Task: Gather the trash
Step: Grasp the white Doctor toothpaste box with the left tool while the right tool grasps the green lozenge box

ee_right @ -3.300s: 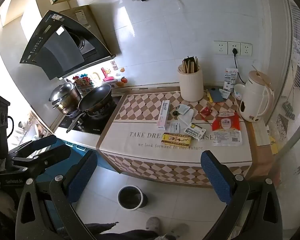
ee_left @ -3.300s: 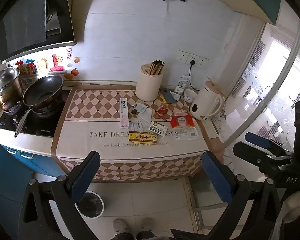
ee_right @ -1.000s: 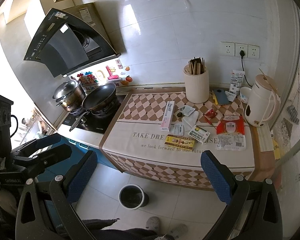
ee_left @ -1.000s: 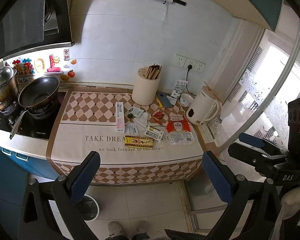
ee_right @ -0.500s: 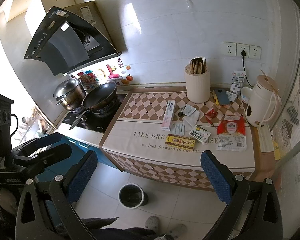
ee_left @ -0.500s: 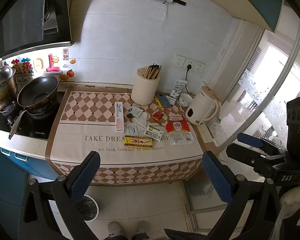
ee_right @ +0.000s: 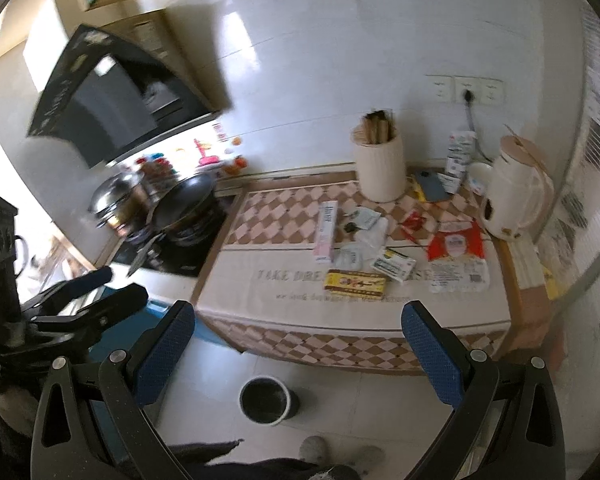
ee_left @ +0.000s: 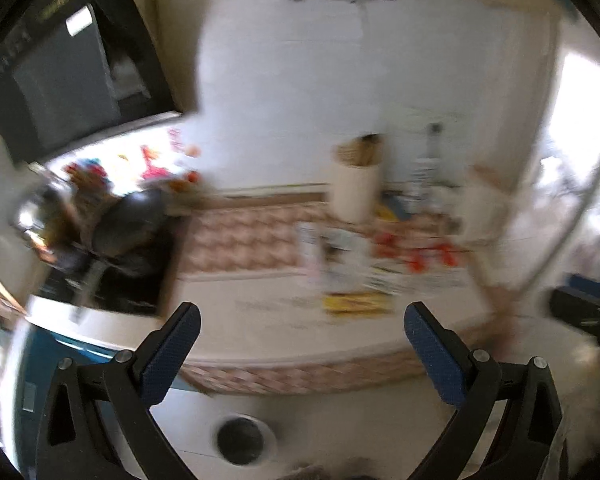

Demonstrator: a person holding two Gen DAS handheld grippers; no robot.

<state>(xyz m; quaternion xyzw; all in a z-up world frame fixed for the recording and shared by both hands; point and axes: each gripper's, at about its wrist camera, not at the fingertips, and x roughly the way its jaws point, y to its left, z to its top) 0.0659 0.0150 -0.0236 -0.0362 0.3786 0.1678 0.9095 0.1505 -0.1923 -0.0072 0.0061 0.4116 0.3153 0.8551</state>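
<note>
Jaws on both tools stand wide apart, nothing between them. Left gripper [ee_left: 298, 354] and right gripper [ee_right: 294, 354] both hang over the floor, short of the surface [ee_right: 236, 304], well apart from the litter.

Trash sits in a cluster on the cloth, at about 1 o'clock from the right gripper. Left to right:
- pink carton [ee_right: 327, 232], long, narrow, lying flat. Probably light and stiff; take it across the short width near the middle.
- small white sachets [ee_right: 366, 220], crumpled. Likely soft and almost weightless; pinch an edge that stands up.
- yellow box [ee_right: 356, 283], flat, nearest the front edge. Probably rigid card; grip across the narrow sides.
- green-and-white box [ee_right: 393, 266], small, just beside the yellow one. Same handling.
- red wrapper [ee_right: 414, 220], thin film, likely slippery.
- red-and-white plastic pack [ee_right: 458, 266], largest item. Looks limp; may sag or slide if held by one corner.

Bin [ee_right: 265, 400] stands on the floor at 6 o'clock of the surface, open top.

Views differ:
- Left wrist view is badly smeared; the litter reads only as yellow [ee_left: 356, 305] and red patches. Bin [ee_left: 240, 441] still readable.
- Right wrist view is sharp enough to separate items, and shows the kettle [ee_right: 514, 196] and utensil holder [ee_right: 378, 168] crowding the cluster at 12 to 2 o'clock.
</note>
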